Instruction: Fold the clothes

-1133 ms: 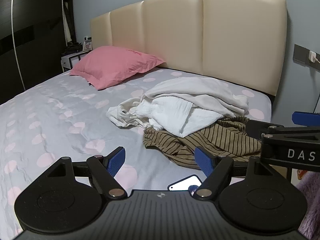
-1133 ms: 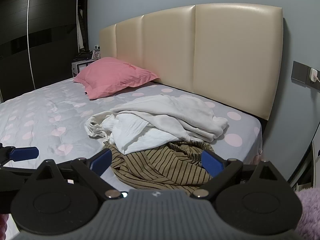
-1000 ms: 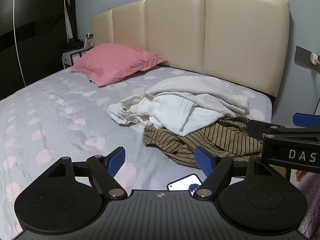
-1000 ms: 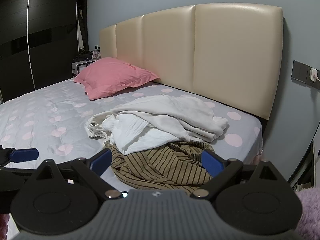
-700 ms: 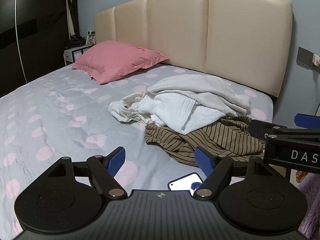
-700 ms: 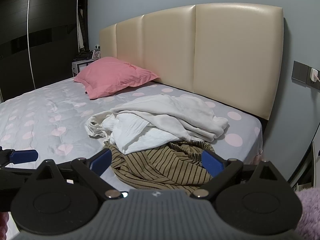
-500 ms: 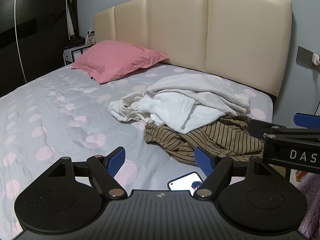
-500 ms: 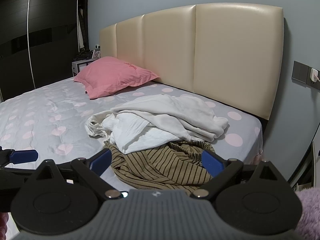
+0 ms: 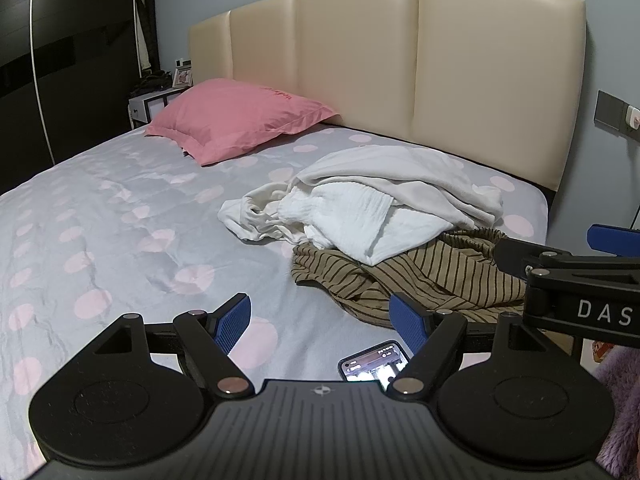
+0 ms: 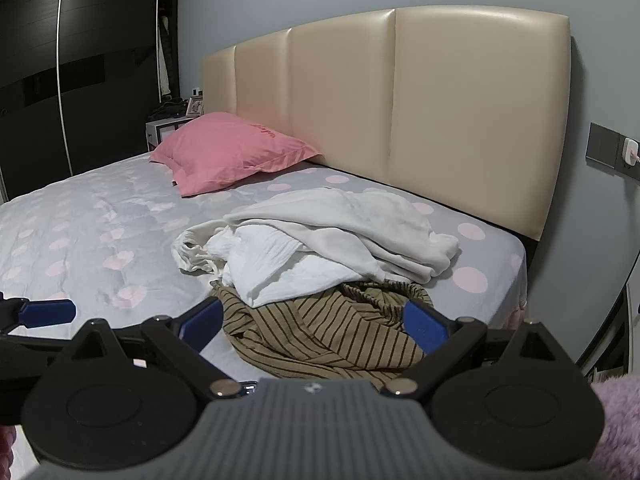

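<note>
Clothes lie in a loose heap on the bed [image 9: 120, 216] near the headboard [image 9: 440, 80]: a cream garment [image 9: 400, 184] and a white ribbed one [image 9: 352, 216] on top, overlapping a brown striped garment [image 9: 420, 280] at the near edge. The only writing I can read is "DAS" in white on my right gripper [image 10: 312, 320] where it shows at the side of the left view; the lit phone [image 9: 374, 366] screen is too small to read. My left gripper [image 9: 320, 320] has its jaws wide apart and empty with the heap ahead and to their right, while the right jaws, equally wide and empty, frame the striped garment, which lies beyond their tips.
</note>
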`<action>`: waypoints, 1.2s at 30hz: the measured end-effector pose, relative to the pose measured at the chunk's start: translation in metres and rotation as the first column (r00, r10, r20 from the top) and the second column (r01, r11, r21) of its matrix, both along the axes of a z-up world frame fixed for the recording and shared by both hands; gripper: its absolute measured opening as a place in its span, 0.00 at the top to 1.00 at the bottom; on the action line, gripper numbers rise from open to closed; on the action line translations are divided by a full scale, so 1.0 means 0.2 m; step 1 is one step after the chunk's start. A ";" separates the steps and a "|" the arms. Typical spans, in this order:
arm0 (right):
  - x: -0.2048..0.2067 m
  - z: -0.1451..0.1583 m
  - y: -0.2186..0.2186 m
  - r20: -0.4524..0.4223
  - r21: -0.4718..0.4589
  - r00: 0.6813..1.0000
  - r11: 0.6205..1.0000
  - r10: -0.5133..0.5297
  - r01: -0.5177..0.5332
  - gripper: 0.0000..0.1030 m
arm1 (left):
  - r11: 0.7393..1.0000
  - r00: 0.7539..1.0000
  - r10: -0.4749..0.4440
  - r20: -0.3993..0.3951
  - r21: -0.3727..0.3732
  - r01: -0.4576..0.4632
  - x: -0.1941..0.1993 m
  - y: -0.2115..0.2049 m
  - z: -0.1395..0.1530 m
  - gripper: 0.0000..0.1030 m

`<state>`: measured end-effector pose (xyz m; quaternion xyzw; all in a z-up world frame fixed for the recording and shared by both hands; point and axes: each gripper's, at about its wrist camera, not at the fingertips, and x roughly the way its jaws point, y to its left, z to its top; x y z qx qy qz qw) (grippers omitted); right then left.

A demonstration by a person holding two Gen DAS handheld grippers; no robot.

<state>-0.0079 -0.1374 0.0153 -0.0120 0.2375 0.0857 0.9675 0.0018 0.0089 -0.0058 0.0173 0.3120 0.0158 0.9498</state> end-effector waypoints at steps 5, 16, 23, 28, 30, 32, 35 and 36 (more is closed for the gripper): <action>0.00 0.00 0.00 -0.002 -0.002 1.000 1.000 -0.001 0.001 0.05 | 1.000 1.000 -0.002 -0.001 0.000 0.002 0.00 0.01 0.00 0.26; 0.00 0.00 0.01 -0.004 -0.002 1.000 1.000 -0.001 0.001 0.05 | 1.000 1.000 0.000 -0.005 -0.001 0.000 -0.01 0.01 0.00 0.26; 0.00 0.00 0.01 -0.006 -0.003 1.000 1.000 0.000 0.000 0.05 | 1.000 1.000 0.000 -0.008 -0.001 0.000 -0.01 0.01 0.00 0.26; 0.00 0.00 0.01 -0.007 -0.004 1.000 1.000 0.001 -0.001 0.05 | 1.000 1.000 -0.001 -0.011 -0.001 0.001 -0.01 0.01 0.00 0.26; 0.00 0.00 0.01 -0.008 -0.005 1.000 1.000 0.002 -0.002 0.05 | 1.000 1.000 -0.001 -0.013 -0.001 0.001 -0.01 0.01 0.01 0.26; 0.00 0.00 0.01 -0.008 -0.006 1.000 1.000 0.003 -0.003 0.05 | 1.000 1.000 -0.001 -0.015 -0.002 0.001 -0.01 0.01 0.01 0.26; 0.01 0.00 0.02 -0.009 -0.007 1.000 1.000 0.003 -0.004 0.05 | 1.000 1.000 -0.001 -0.018 -0.002 0.001 -0.01 0.01 0.01 0.26; 0.01 0.00 0.02 -0.009 -0.007 1.000 1.000 0.004 -0.004 0.05 | 1.000 1.000 0.000 -0.019 -0.002 0.000 -0.01 0.01 0.01 0.26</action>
